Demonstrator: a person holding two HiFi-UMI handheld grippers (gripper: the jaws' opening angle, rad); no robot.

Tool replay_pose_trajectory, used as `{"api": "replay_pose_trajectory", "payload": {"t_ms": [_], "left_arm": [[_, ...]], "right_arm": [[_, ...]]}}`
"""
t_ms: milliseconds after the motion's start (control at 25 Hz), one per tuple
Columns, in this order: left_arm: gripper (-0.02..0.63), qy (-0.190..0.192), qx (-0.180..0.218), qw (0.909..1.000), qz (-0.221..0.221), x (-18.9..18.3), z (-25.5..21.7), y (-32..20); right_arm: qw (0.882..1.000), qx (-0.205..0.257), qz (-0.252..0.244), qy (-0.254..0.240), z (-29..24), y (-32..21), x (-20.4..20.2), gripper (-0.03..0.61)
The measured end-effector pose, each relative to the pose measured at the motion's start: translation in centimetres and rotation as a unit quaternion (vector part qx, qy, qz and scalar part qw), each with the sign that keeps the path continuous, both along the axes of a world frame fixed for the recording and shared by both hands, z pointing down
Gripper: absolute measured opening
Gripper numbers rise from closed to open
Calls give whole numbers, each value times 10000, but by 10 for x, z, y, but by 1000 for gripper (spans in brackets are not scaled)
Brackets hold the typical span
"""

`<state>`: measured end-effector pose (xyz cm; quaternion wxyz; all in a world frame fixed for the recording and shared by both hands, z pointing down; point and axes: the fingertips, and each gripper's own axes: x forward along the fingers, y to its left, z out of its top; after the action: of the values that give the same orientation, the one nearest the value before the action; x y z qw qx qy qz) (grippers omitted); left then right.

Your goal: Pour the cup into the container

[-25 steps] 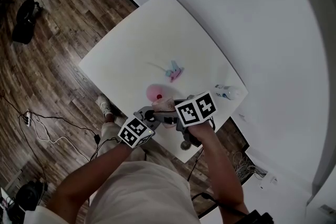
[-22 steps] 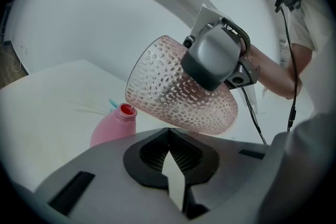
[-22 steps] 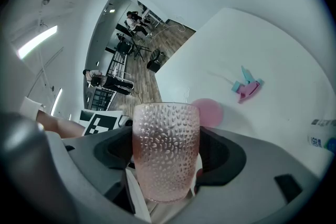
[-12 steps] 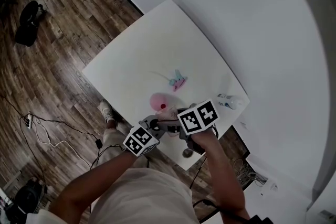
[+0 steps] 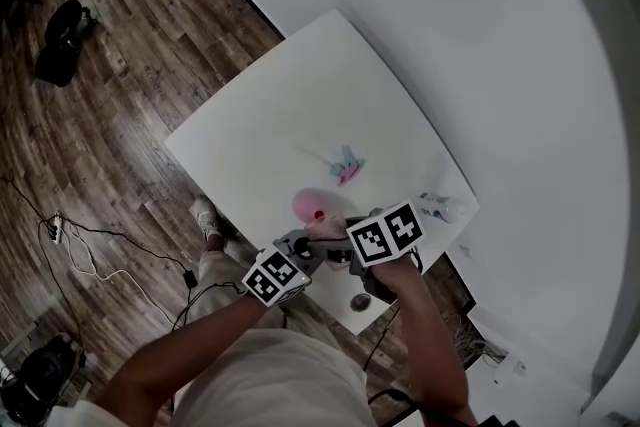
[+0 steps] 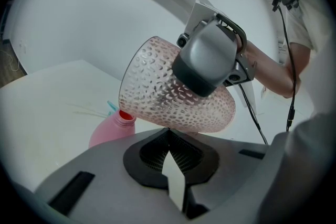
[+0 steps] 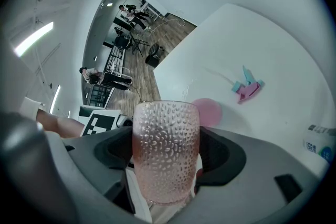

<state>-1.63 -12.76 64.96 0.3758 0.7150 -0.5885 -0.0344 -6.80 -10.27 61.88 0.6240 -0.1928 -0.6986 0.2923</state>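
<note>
Our right gripper point(image 7: 165, 161) jaws held the dimpled pink glass cup point(image 6: 157, 97), and the left gripper point(image 6: 169, 150) jaws were closed, empty. We judged that slow tilting over the narrow mouth of the pink plastic bottle point(image 6: 111, 129) was best.

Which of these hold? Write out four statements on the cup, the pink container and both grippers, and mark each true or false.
1. The right gripper is shut on the dimpled cup. True.
2. The cup stands upright on the table. False: it is held off the table and tilted, its rim low beside the mouth of the pink container.
3. The left gripper holds the pink container. False: its jaws are together with nothing between them, and the container stands on the table by itself.
4. A blue and pink object lies on the table beyond the container. True.
</note>
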Motion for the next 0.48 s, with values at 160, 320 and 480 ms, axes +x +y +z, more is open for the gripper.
{"api": "replay_pose_trajectory", "payload": {"t_ms": [160,320,480], "left_arm": [[11,0,19,10000,51,0,0,0],[11,-22,47,9999,116,6,2,0],[11,-26,34,9999,123,8,4,1]], "right_arm": [[10000,0,6,32,2,-1,-2,360],[10000,3,38,45,5,-2,-1,360],[10000,4,81,38,7,-3,0,360]]}}
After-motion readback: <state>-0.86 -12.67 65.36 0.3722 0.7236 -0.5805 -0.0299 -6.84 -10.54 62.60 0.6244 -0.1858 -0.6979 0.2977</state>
